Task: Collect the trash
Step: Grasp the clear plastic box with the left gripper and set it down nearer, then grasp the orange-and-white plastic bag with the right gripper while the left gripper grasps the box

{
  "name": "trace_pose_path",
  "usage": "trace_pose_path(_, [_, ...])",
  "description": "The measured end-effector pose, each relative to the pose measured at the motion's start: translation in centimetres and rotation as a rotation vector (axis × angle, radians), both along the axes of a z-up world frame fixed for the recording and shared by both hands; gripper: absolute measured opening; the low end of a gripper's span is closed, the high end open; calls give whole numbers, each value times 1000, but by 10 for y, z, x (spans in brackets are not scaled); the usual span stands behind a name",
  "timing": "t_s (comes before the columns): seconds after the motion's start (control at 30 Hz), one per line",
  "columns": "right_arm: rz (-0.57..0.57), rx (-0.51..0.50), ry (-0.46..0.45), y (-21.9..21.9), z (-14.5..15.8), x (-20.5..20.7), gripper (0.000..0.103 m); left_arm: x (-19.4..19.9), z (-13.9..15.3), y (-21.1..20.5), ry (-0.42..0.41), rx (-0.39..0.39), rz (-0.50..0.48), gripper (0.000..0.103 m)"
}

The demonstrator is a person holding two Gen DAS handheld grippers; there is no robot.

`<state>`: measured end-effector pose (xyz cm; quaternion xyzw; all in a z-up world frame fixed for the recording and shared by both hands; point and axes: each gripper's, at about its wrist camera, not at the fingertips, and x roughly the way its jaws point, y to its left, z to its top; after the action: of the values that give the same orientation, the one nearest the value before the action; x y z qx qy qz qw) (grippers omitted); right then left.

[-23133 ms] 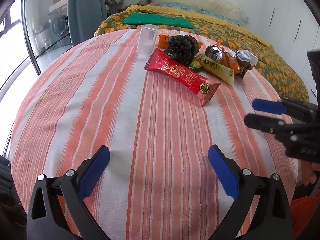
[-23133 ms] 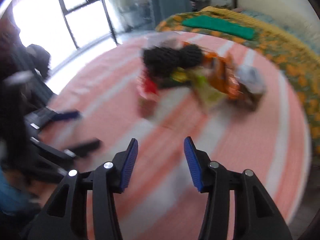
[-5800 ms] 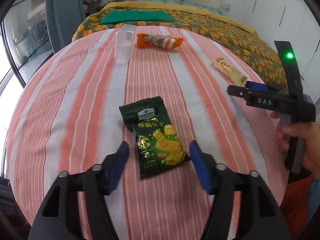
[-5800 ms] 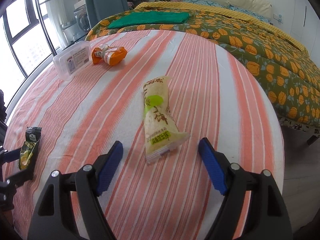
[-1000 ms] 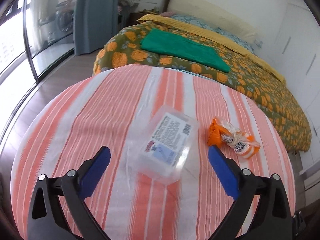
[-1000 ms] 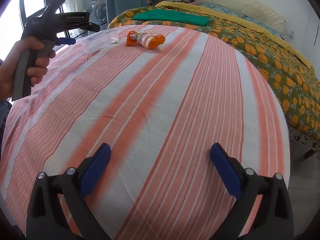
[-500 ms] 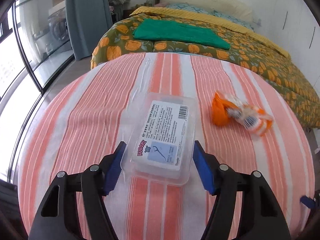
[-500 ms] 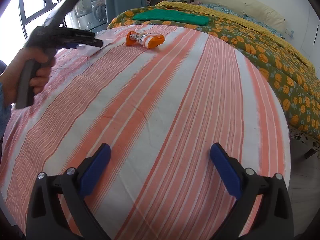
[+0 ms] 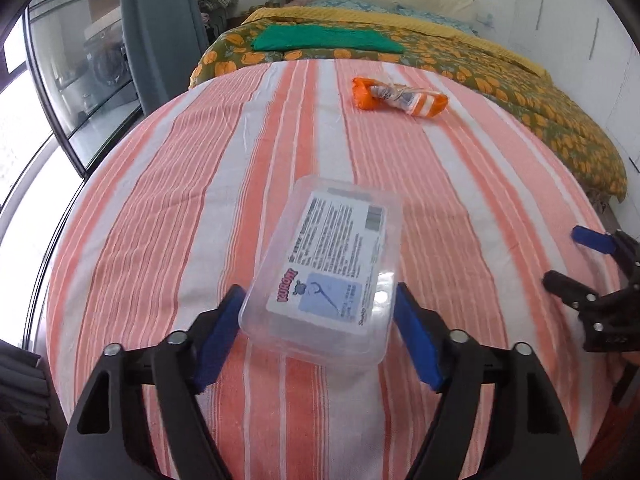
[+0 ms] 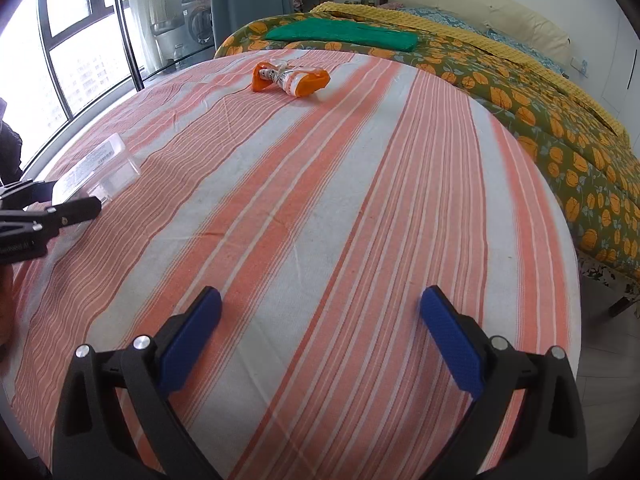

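1. Nearest in the left wrist view, the left gripper (image 9: 318, 326) has a clear plastic box (image 9: 326, 270) between its blue pads (image 9: 218, 336). The jaws are opening, and the pads sit right at the box's near corners; whether they press on it I cannot tell.
2. The box carries a printed label, and in the right wrist view its far end (image 10: 102, 170) shows lifted clear of the striped tablecloth (image 9: 172, 200).
3. The right gripper (image 10: 320, 336) stands wide with nothing between its fingers, over bare cloth on the near right of the table (image 10: 360, 200).
4. In the left wrist view the right gripper (image 9: 576, 264) shows at the right edge of the table, well apart from the box.
5. Farther off lies an orange wrapper (image 9: 398, 98), alone on the cloth near the far edge.
6. Beyond the table is a bed (image 10: 540, 92) with an orange-patterned cover and a folded green cloth (image 10: 344, 34) on it.
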<state>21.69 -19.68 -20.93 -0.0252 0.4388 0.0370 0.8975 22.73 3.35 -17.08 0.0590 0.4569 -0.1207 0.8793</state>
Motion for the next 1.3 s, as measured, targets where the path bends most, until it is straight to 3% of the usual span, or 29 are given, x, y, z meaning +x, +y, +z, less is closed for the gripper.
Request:
trace_pose_path(0.2, [-1,0,1,0,0,0,96,-1,-4,-1,-6,37,23,96])
trace_pose_path(0.3, [-1,24,8,-3,0,0,99,-1,-6,2,1,25,36,97])
trace_pose_path(0.4, [71,19,29,-5,3,11,98,-1,-6,2,0,30,42,98])
trace_pose_path(0.6, [155,-16,-23,-16,30,84,98,0,-7,3,5,19,43,98])
trace_pose_path(0.8, [249,-122,11,20,41,170,96,1,-7,5,8,8,42,98])
trace_pose_path(0.97, [232,-163,56,45,29,217,85,1,-7,5,8,9,42,98])
trace_pose_path(1.0, [223,-141,61,45,28,223,77,2,-7,4,8,9,42,98])
trace_pose_path(1.03, [214,-82,77,43,27,228,46,2,-7,4,8,8,42,98])
trace_pose_path(1.1, [194,-11,100,43,25,231,45,2,-7,4,8,7,42,98])
trace_pose_path(1.3, [155,42,53,29,37,183,45,2,-7,5,9,7,42,98])
